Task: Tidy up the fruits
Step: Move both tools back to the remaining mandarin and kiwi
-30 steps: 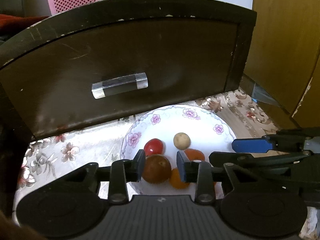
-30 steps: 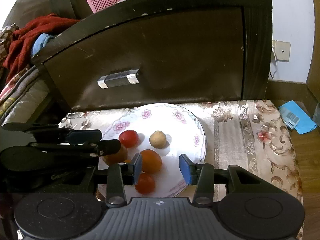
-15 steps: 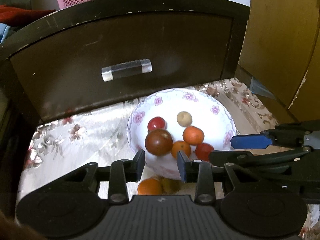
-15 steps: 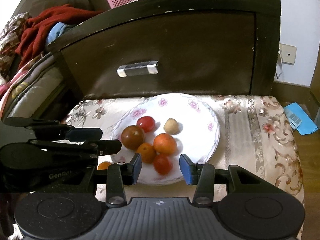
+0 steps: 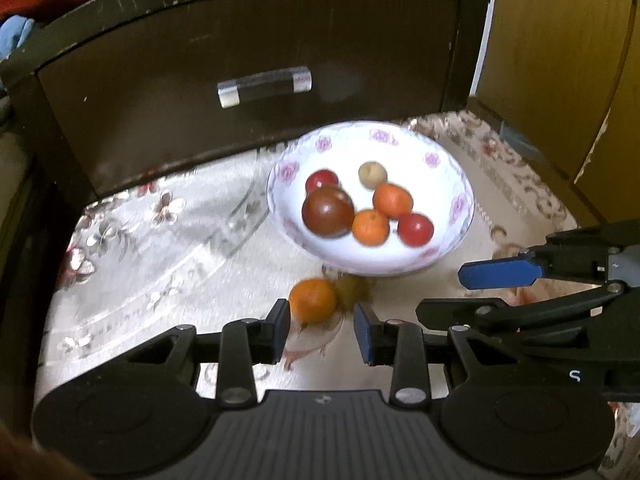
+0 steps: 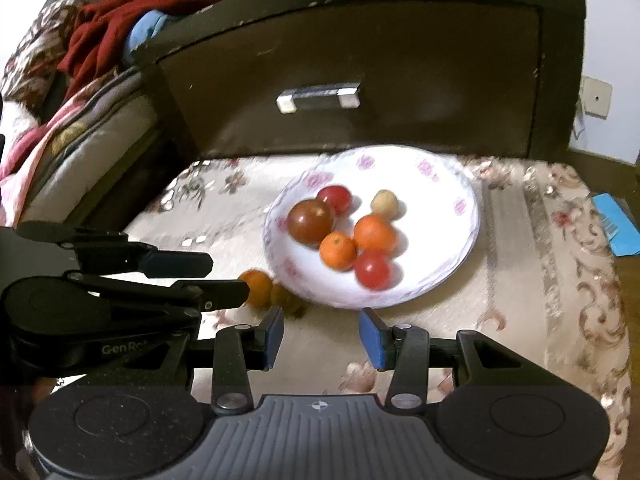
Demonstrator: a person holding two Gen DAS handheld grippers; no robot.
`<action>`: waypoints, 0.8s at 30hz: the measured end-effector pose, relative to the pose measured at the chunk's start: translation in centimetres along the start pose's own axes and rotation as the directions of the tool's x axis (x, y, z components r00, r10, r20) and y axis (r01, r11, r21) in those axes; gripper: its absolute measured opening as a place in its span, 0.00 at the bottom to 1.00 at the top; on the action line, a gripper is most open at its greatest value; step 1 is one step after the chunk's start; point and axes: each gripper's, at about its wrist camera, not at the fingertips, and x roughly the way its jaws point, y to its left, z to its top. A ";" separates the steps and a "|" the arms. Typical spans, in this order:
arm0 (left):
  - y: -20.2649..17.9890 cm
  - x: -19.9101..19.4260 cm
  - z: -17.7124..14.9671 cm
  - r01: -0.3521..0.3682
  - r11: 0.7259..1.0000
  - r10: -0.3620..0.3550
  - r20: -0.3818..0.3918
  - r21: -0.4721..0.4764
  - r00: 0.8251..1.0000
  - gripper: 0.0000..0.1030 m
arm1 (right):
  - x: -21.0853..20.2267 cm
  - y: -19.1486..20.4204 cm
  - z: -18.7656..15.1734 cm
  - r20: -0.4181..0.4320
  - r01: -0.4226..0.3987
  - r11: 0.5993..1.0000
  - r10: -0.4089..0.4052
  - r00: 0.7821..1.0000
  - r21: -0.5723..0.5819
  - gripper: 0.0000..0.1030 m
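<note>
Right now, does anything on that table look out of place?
Yes. An orange fruit and a darker one lie on the tablecloth beside the plate, while six fruits sit on it.

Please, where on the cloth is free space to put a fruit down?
The cloth is bare between the plate and the table's right edge, and also on the left, between plate and drawer front. It is crowded at the plate's near-left rim, where an orange and a brownish fruit lie by the left claw.

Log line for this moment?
left claw: open, empty | right claw: open, empty | plate: six fruits | orange: on cloth beside plate
</note>
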 end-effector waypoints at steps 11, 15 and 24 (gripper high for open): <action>1.8 0.7 -1.5 0.009 1.000 -0.010 -0.042 -0.020 0.999 0.43 | 2.0 1.5 -0.9 -0.034 -0.031 0.999 0.030 0.999 -0.040 0.37; 2.4 0.7 -1.6 0.012 1.000 -0.013 -0.043 -0.029 0.999 0.43 | 2.7 1.9 -0.9 -0.032 -0.026 0.998 0.025 0.999 -0.050 0.37; 3.5 0.8 -2.2 0.026 0.999 -0.027 -0.055 -0.024 0.998 0.47 | 3.8 2.2 -0.6 0.004 -0.005 1.000 0.005 1.000 -0.028 0.37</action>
